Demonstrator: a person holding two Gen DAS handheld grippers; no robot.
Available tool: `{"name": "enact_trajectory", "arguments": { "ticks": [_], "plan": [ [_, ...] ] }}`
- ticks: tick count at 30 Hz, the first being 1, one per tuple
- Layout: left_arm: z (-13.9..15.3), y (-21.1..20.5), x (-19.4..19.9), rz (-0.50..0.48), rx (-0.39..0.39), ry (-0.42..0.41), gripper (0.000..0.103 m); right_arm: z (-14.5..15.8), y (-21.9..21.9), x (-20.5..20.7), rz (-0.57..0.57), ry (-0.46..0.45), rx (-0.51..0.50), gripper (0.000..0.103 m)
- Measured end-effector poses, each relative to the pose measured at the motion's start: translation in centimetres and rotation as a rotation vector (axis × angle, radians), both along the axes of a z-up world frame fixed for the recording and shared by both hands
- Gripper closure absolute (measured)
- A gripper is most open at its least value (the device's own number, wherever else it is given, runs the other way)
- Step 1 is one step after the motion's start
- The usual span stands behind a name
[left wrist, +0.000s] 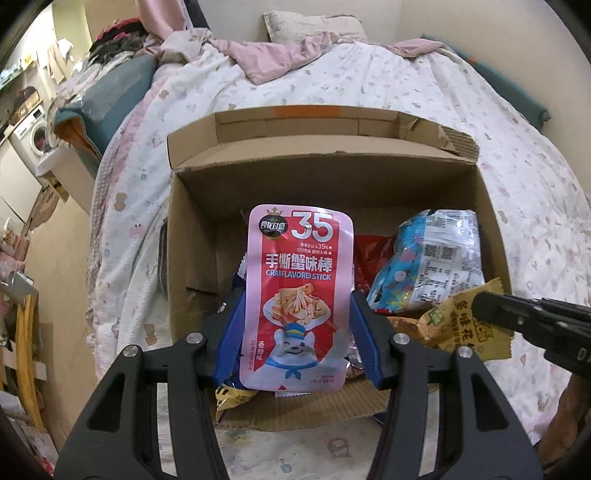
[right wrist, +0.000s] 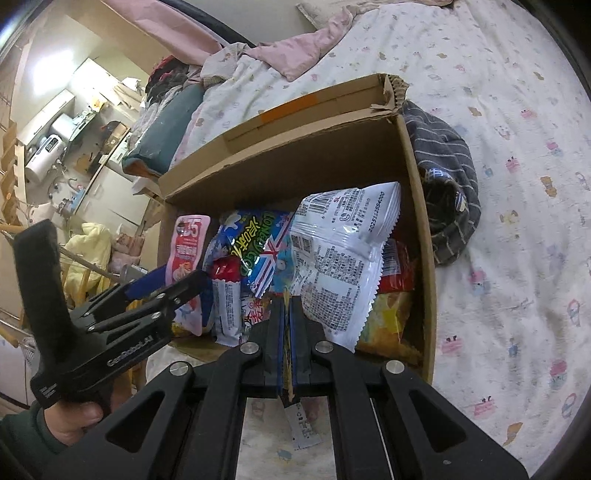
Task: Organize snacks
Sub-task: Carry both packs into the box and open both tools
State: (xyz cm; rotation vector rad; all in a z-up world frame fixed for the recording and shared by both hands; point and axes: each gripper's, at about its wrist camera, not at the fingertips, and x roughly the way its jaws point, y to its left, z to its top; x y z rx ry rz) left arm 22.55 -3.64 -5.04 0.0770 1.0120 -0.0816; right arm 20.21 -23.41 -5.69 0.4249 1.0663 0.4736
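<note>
My left gripper (left wrist: 297, 314) is shut on a pink and red crab-flavored stick packet (left wrist: 299, 295), held upright over the near side of an open cardboard box (left wrist: 192, 229) on the bed. The packet also shows in the right wrist view (right wrist: 186, 254), with the left gripper (right wrist: 173, 288). My right gripper (right wrist: 287, 306) is shut on the edge of a yellow snack packet (left wrist: 465, 325), seen edge-on between its fingers (right wrist: 275, 332). In the box lie a white and blue snack bag (right wrist: 340, 254), a blue flag-print bag (right wrist: 258, 247) and red packets (right wrist: 397, 269).
The box sits on a white patterned bedsheet (right wrist: 517, 184). A grey striped cloth (right wrist: 447, 177) lies against the box's right side. A pink blanket (left wrist: 280, 55) and pillow (left wrist: 314, 22) are at the bed's head. Furniture and a washing machine (left wrist: 31, 140) stand at left.
</note>
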Motion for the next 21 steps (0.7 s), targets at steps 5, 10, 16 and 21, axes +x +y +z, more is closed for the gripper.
{"name": "enact_trajectory", "arguments": {
  "ticks": [5, 10, 16, 21],
  "plan": [
    [-0.45, 0.48, 0.22, 0.010, -0.015, 0.013, 0.051, -0.06, 0.01, 0.04, 0.008, 0.000, -0.018, 0.100],
    [-0.36, 0.53, -0.09, 0.009, -0.022, 0.009, 0.050, 0.17, -0.02, -0.04, 0.007, -0.008, -0.009, 0.100],
    [-0.35, 0.46, -0.36, 0.003, -0.010, 0.002, 0.049, 0.60, 0.23, -0.22, 0.016, -0.034, -0.005, 0.097],
    [-0.30, 0.47, -0.51, 0.004, -0.002, 0.001, 0.049, 0.48, 0.25, -0.02, 0.012, -0.032, -0.010, 0.096]
  ]
}}
